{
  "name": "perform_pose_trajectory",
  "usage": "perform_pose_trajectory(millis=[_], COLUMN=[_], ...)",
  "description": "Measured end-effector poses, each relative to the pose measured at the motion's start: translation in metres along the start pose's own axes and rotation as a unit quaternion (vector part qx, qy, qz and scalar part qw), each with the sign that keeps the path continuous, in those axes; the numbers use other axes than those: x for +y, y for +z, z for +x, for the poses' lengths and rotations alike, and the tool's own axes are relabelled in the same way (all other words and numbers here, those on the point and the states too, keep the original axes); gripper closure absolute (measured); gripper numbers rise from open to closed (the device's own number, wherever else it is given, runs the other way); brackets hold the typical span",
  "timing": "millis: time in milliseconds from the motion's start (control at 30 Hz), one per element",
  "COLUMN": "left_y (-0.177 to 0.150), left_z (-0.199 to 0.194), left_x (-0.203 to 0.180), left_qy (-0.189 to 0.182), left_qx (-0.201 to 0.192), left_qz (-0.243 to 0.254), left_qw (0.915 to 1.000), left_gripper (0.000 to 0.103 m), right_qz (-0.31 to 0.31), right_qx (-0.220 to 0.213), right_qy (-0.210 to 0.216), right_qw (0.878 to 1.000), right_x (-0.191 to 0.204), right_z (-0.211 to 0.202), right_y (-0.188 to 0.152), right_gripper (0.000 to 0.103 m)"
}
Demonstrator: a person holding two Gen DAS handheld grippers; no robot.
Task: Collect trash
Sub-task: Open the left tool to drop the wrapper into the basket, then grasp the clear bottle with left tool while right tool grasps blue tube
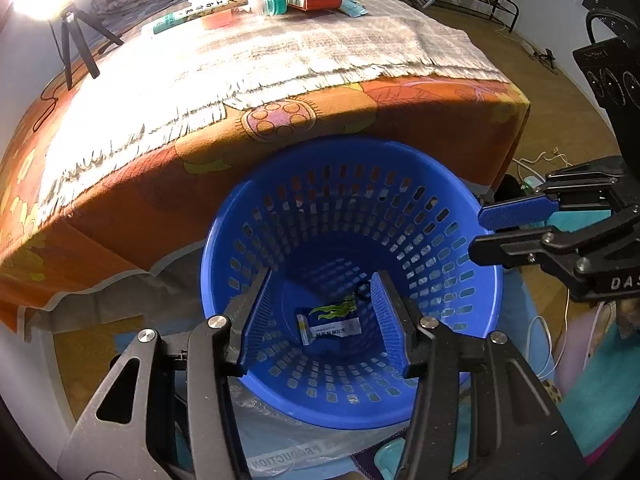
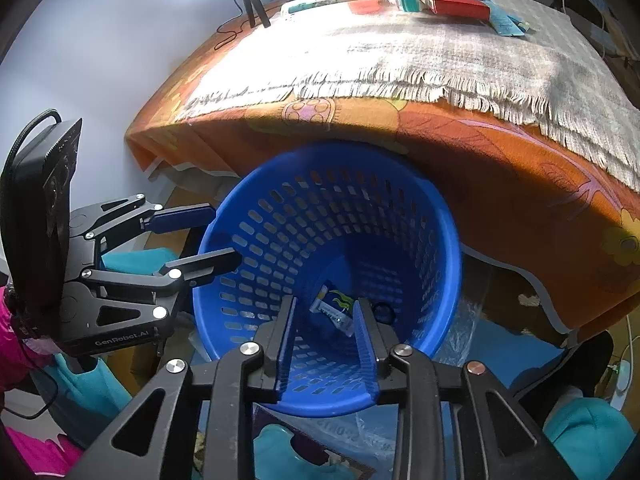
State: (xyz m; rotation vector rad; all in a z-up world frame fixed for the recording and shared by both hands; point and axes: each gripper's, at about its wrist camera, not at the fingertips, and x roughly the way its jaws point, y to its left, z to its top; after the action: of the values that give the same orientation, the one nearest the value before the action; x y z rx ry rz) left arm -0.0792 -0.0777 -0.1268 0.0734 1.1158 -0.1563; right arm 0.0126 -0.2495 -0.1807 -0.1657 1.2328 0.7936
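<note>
An orange flowered tablecloth (image 1: 328,120) under a fringed grey mat (image 1: 280,52) covers the table; the trash (cartons, a red box (image 1: 314,0)) sits at 12 o'clock. The blue basket (image 1: 452,216) holds a wrapper (image 1: 330,326). The left gripper (image 1: 320,320) and right gripper (image 2: 324,344), marked "GenRobot.AI", both gape empty.

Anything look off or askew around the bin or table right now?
Nothing is spilled or damaged. The blue basket looks tipped toward the cameras, though fisheye may exaggerate that. One wrapper lies in its bottom. The grey fringed cloth sits skewed on the orange tablecloth. Trash remains clustered at the far edge, including a red box.
</note>
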Motion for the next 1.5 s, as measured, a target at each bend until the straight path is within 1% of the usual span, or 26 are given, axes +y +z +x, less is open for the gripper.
perform_pose_trajectory(millis=[67,133,200,467,533,667,767,800,833,933,1000,1133,1200,1233,1267,1300,1400,1500], left_y=[0.0,0.0,0.0,0.002,0.004,0.011,0.017,0.02,0.024,0.037,0.048,0.073,0.089,0.097,0.105,0.112,0.136,0.16], left_z=[-0.001,-0.001,-0.001,-0.001,-0.002,-0.006,-0.009,-0.009,-0.01,-0.015,-0.019,-0.026,-0.03,-0.032,-0.033,-0.034,-0.034,-0.033], left_x=[0.001,0.002,0.003,0.012,0.015,0.02,0.033,0.036,0.041,0.051,0.057,0.069,0.077,0.082,0.086,0.09,0.1,0.104], left_qy=[0.002,0.003,0.006,0.007,0.005,0.006,-0.001,-0.003,-0.005,-0.001,0.001,0.014,0.02,0.024,0.028,0.031,0.03,0.031], left_qx=[-0.002,-0.003,-0.004,-0.003,-0.005,-0.012,-0.011,-0.011,-0.011,-0.018,-0.027,-0.045,-0.059,-0.065,-0.072,-0.077,-0.091,-0.104], left_qz=[-0.002,-0.002,-0.002,-0.018,-0.021,-0.025,-0.046,-0.052,-0.058,-0.066,-0.069,-0.062,-0.058,-0.056,-0.054,-0.054,-0.047,-0.023], left_qw=[1.0,1.0,1.0,0.9998,0.9997,0.9996,0.9989,0.9986,0.9982,0.9976,0.9972,0.997,0.9964,0.9961,0.9956,0.9951,0.9943,0.9938], left_gripper=[0.043,0.043,0.043,0.042,0.042,0.041,0.041,0.041,0.041,0.041,0.041,0.04,0.039,0.038,0.034,0.033,0.033,0.031], right_qz=[-0.001,-0.002,-0.003,-0.005,-0.008,-0.016,-0.019,-0.017,-0.014,-0.003,0.004,0.003,0.0,-0.002,-0.004,-0.007,-0.003,0.003], right_qx=[-0.001,-0.003,-0.002,-0.011,-0.017,-0.032,-0.044,-0.047,-0.051,-0.06,-0.068,-0.083,-0.096,-0.103,-0.108,-0.114,-0.128,-0.139], right_qy=[-0.002,-0.002,0.0,-0.007,-0.012,-0.022,-0.034,-0.04,-0.045,-0.046,-0.053,-0.069,-0.076,-0.081,-0.085,-0.087,-0.086,-0.082], right_qw=[1.0,1.0,1.0,1.0,1.0,0.999,0.998,0.998,0.998,0.997,0.996,0.994,0.992,0.991,0.991,0.99,0.988,0.987], right_x=[0.0,-0.001,0.0,0.0,0.001,0.002,0.001,-0.001,-0.002,-0.007,-0.01,-0.016,-0.02,-0.022,-0.023,-0.025,-0.033,-0.044], right_z=[0.0,-0.001,0.0,-0.005,-0.009,-0.017,-0.025,-0.027,-0.03,-0.038,-0.043,-0.053,-0.061,-0.065,-0.068,-0.071,-0.079,-0.084], right_y=[0.0,-0.001,0.0,0.003,0.005,0.011,0.016,0.019,0.022,0.033,0.042,0.061,0.071,0.077,0.081,0.088,0.107,0.127], right_gripper=[0.057,0.048,0.043,0.041,0.036,0.034,0.029,0.025,0.022,0.021,0.02,0.012,0.012,0.012,0.012,0.012,0.012,0.012])
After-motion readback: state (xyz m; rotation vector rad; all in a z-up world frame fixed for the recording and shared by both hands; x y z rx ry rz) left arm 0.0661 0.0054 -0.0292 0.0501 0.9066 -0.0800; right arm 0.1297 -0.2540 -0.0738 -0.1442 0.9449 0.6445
